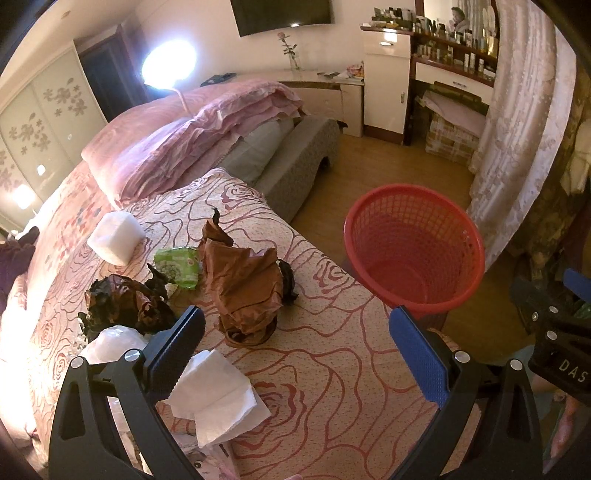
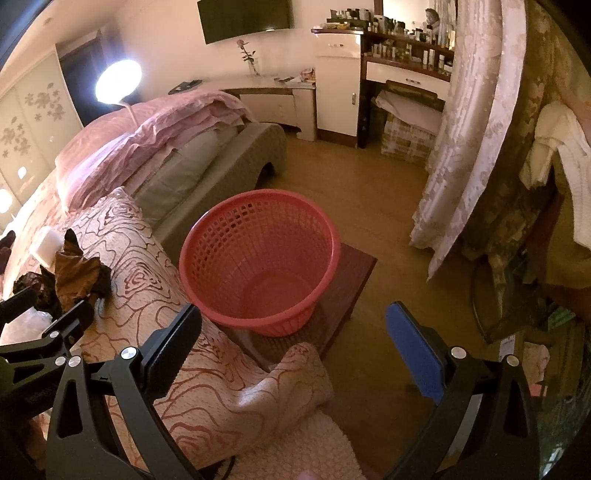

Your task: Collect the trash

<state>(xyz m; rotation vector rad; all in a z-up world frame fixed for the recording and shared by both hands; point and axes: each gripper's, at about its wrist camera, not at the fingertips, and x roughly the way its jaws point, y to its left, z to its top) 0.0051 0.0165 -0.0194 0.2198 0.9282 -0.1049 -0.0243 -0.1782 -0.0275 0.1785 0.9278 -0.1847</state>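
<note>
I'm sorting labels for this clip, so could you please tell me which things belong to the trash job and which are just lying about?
For the job: brown bag, green wrapper, white tissue, dark crumpled bag, red basket.

Just lying about: pink quilt, flower vase, curtain.

Folded pink quilt (image 1: 192, 125) on bed; wall television (image 1: 282, 14).

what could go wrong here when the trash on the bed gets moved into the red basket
1. The red basket stands off the bed on a low dark stand, so a loosely held piece could fall to the floor.
2. The white tissue is thin and flat on the bedspread, so the open left gripper may pinch fabric too.
3. The brown bag is crumpled and may slip.
</note>
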